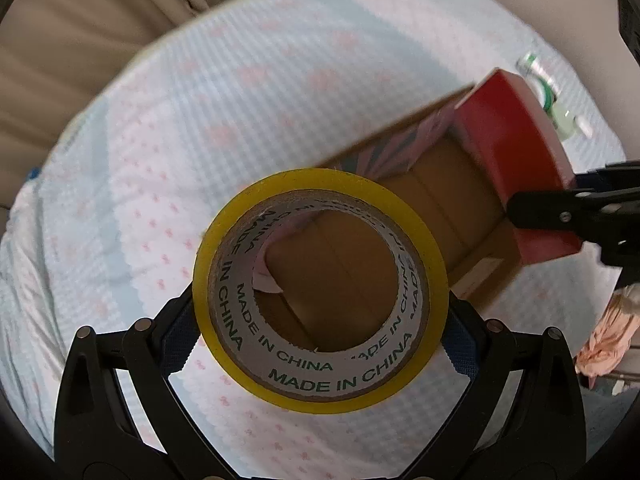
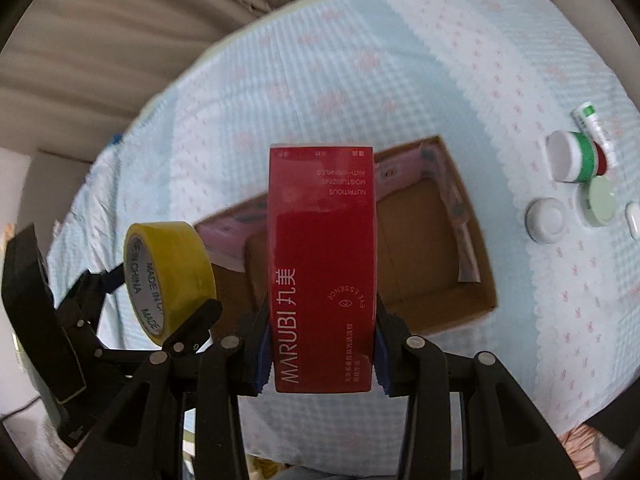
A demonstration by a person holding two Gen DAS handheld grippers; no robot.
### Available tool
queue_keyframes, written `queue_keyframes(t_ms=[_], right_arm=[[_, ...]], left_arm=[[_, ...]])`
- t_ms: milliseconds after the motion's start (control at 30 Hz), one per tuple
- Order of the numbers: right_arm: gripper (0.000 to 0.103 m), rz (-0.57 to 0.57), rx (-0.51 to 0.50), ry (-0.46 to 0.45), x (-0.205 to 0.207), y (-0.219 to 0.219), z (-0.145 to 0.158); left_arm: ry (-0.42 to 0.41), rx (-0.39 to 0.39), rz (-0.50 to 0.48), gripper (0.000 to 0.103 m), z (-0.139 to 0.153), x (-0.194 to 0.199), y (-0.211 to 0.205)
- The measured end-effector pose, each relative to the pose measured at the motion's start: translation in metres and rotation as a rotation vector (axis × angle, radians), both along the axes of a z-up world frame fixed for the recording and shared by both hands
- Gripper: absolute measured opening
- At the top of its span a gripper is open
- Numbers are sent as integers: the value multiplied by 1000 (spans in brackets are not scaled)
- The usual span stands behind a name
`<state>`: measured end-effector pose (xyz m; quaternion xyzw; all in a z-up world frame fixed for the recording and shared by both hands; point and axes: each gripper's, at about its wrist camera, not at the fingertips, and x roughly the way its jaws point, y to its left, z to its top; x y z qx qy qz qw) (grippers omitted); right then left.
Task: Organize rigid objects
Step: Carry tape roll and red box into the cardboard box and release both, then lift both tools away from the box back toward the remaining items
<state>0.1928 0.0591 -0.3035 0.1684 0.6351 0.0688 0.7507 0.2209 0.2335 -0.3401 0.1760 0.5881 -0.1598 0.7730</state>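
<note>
My left gripper (image 1: 320,316) is shut on a yellow tape roll (image 1: 320,396) printed "MADE IN CHINA", held above the near end of an open cardboard box (image 1: 440,196). My right gripper (image 2: 322,344) is shut on a red MARUBI carton (image 2: 322,248), held upright over the same cardboard box (image 2: 424,240). The carton also shows in the left wrist view (image 1: 516,152) over the box's far end. The tape roll shows in the right wrist view (image 2: 176,264) at the left, in the left gripper (image 2: 160,300). The box looks empty inside.
The box lies on a pale blue quilted bedspread (image 2: 360,60). At the right lie a white-and-green jar (image 2: 572,156), a pale green lid (image 2: 602,200), a white round case (image 2: 546,220) and a small tube (image 2: 596,128). Beige curtains (image 1: 80,20) hang behind.
</note>
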Motion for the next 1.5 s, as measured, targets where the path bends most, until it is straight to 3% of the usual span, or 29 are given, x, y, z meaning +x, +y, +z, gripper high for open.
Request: queue_keyframes(t_ms=[133,267,500,733,767,833,867,900,1233,1500], right_arm=[[37,61,-59,55,20,10,-50],[37,161,-128,82,35,18,-82],[37,417,-227,52,42,28,-103],[39,540,-258,31,38,27,-115],[45,550,-257,16,36,27,-115],[75,563,-259,0,33,27,-114],[99,570,-258,5,31,28,-115],[103,576,-256,9,30,27,-116],[103,584,-279,-41,-6,29,-109],[103,534,-324,-81,-27,32,-79]], left_arm=[[86,16,-7,99,-42,18,-4],[167,-6,-18,99,-68,31,-10],[214,-24,18,99,-86,54,-9],[259,-80,49,99,-90,60,-5],[292,-101,75,100,-94,61,-3],[315,-122,109,103,-96,61,-1],[309,-121,129,103,-95,61,0],[305,-121,135,103,-94,61,0],[256,-94,144,103,-73,41,-4],[164,-105,177,103,-22,16,8]])
